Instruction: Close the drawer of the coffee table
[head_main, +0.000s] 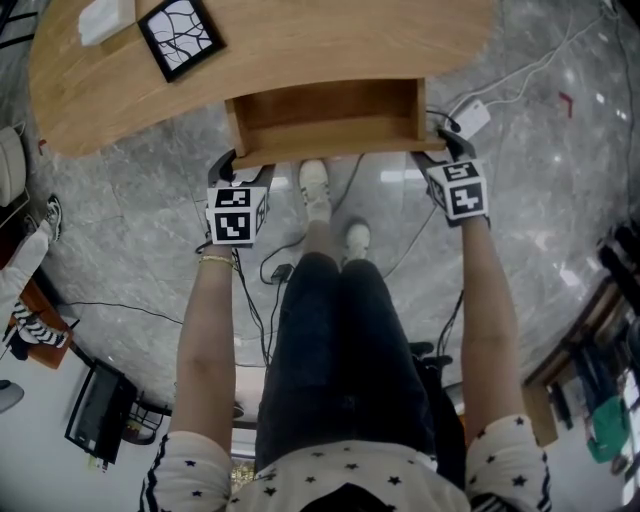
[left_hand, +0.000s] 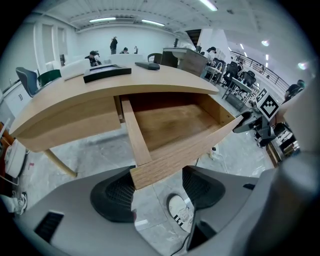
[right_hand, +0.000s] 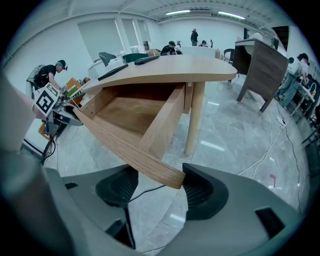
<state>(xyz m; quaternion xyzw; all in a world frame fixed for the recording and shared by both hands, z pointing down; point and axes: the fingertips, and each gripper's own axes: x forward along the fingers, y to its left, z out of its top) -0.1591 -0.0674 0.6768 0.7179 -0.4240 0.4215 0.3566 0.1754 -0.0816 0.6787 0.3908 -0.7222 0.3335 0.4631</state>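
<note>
The light-wood rectangular drawer (head_main: 330, 120) jutted from the curved wooden coffee table (head_main: 300, 45) toward 6 o'clock, front board running 9-to-3. Left gripper (left_hand: 159, 182) and right gripper (right_hand: 159, 185), jaws spread, each straddled 1 front corner.

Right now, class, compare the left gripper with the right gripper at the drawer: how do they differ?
The left gripper straddles the drawer's left front corner, the right gripper its right front corner. The wood sits by the left gripper's left pad, but by the right gripper's right pad. Both have jaws apart; the drawer is open.
</note>
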